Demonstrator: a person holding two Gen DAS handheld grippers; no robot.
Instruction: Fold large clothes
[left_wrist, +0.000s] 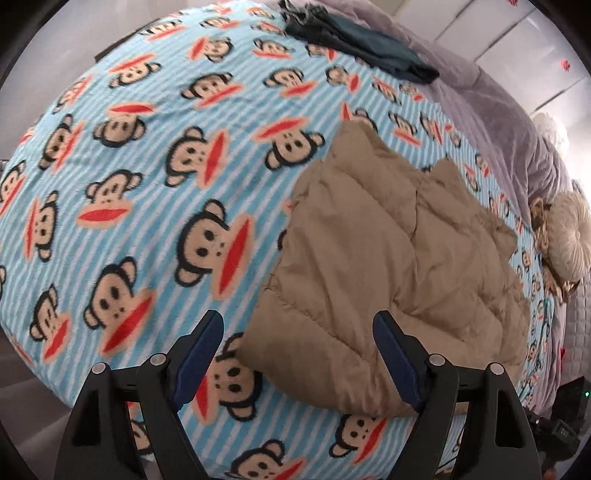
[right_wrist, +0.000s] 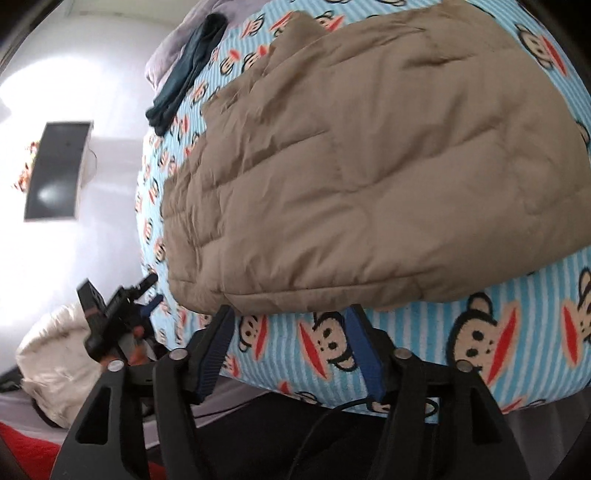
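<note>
Left wrist view: a tan quilted jacket is recorded lying on a bed covered by a blue striped monkey-print blanket, toward the right side of the bed.
- Condition of jacket: gathered into a compact, thick bundle with layers doubled over; sleeves are not separately seen. It is judged partly or mostly folded; whether a final fold is left cannot be told.
- Left hand-held gripper: fingers spread wide, nothing held, poised over the near corner of the jacket without touching it.
- Right hand-held gripper: fingers spread wide, nothing held, placed just before the near edge of the jacket, which overhangs slightly toward it.
- Other items: a dark teal garment lies folded at the far end of the bed, well apart from the jacket, and is judged already done. A grey cover lies along the far side. A pale round cushion rests at the right edge.
- Remaining work, as judged: squaring or one further fold of the jacket.
</note>
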